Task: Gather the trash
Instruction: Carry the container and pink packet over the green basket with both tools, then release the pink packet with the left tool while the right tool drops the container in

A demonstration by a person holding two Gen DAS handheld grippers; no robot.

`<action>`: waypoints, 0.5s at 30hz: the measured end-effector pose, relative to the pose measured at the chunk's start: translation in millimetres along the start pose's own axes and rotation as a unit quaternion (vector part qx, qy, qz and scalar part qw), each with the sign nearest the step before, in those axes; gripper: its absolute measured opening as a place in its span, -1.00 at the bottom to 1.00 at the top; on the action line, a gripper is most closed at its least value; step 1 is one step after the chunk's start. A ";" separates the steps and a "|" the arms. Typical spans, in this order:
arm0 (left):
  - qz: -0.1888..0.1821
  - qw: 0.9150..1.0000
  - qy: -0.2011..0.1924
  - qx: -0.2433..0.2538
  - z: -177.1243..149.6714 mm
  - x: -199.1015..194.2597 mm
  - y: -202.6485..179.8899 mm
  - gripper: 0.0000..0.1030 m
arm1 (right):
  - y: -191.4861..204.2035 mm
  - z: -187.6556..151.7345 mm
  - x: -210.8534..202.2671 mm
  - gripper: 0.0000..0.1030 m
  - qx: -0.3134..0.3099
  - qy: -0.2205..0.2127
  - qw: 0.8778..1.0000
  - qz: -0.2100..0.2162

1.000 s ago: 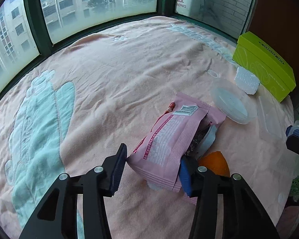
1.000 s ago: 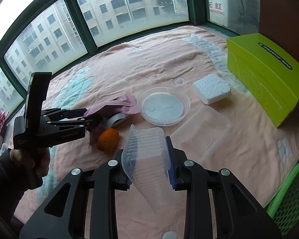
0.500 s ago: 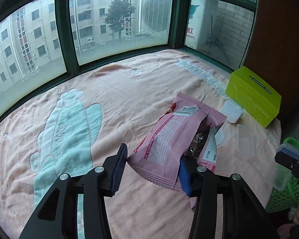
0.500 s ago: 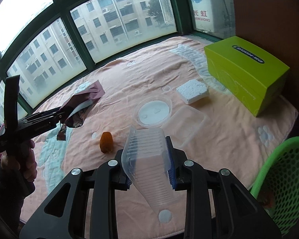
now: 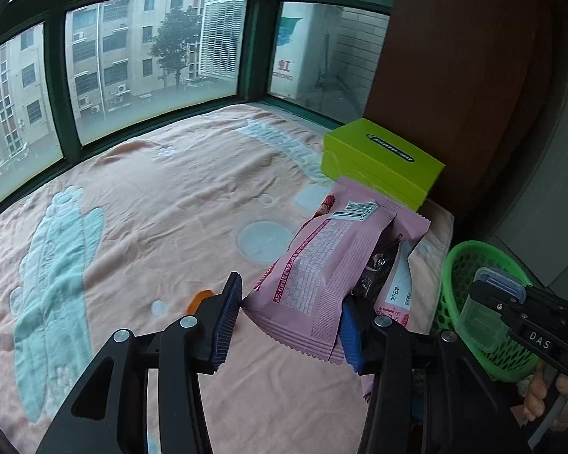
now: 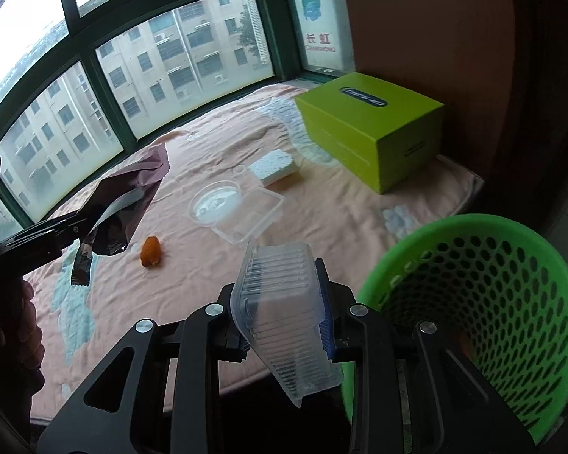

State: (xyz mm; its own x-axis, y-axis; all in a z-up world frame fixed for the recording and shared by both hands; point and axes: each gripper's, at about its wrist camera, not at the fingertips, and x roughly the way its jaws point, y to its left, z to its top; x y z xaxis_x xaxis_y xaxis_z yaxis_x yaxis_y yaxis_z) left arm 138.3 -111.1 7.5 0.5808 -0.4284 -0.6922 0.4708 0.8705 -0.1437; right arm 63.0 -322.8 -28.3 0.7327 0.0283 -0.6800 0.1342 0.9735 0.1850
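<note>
Holding a clear ribbed plastic container (image 6: 284,317), the right gripper (image 6: 284,314) has its fingers clamped on the container's sides, with the green basket (image 6: 511,416) just to the right of the fingers and lower. The left gripper (image 5: 289,319) has its fingers closed on a pink snack wrapper (image 5: 322,272), a darker wrapper and a white one bunched behind it; from that view the basket (image 5: 454,265) sits to the right of the fingers, off the bed's edge.

Judgement: the step in hand is the drop into the basket. To do it well, bring each load over the basket mouth before parting the fingers; the container is rigid and light and may bounce off the rim, and the wrappers are limp and could snag on a pad or drift. Both grippers converge on one opening, so one should go first.

Beyond the fingers, on the bed (image 6: 322,204): an orange scrap (image 6: 150,251), a clear rectangular tray (image 6: 252,215) touching a round clear lid (image 6: 214,204), a white foam block (image 6: 272,166) and a small clear ring (image 6: 239,170). These appear uncollected. A lime-green box (image 6: 371,128) stands farthest, by the wall; whether it is trash cannot be told. Nothing blocks the basket mouth.
</note>
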 end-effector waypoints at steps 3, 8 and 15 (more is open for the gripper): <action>-0.017 1.000 0.004 0.009 -2.6 2.1 -24.0 -0.11 | -19.1 -6.5 -12.0 -0.46 0.015 -0.006 1.000 -0.018; -0.040 0.999 0.007 0.026 -4.1 4.2 -58.2 -0.11 | -49.7 -17.9 -28.3 -0.45 0.034 -0.011 0.998 -0.049; -0.065 0.996 0.015 0.050 -5.3 11.1 -100.0 -0.11 | -89.7 -33.0 -41.0 -0.38 0.073 -0.009 0.995 -0.074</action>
State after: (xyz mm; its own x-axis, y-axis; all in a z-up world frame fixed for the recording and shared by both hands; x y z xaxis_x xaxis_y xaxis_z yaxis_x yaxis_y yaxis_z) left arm 94.1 -201.6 10.5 0.4905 -0.5278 -0.6935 0.6057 0.7786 -0.1641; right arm -1.1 -403.8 -40.4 0.7088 -0.1185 -0.6954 0.3359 0.9236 0.1849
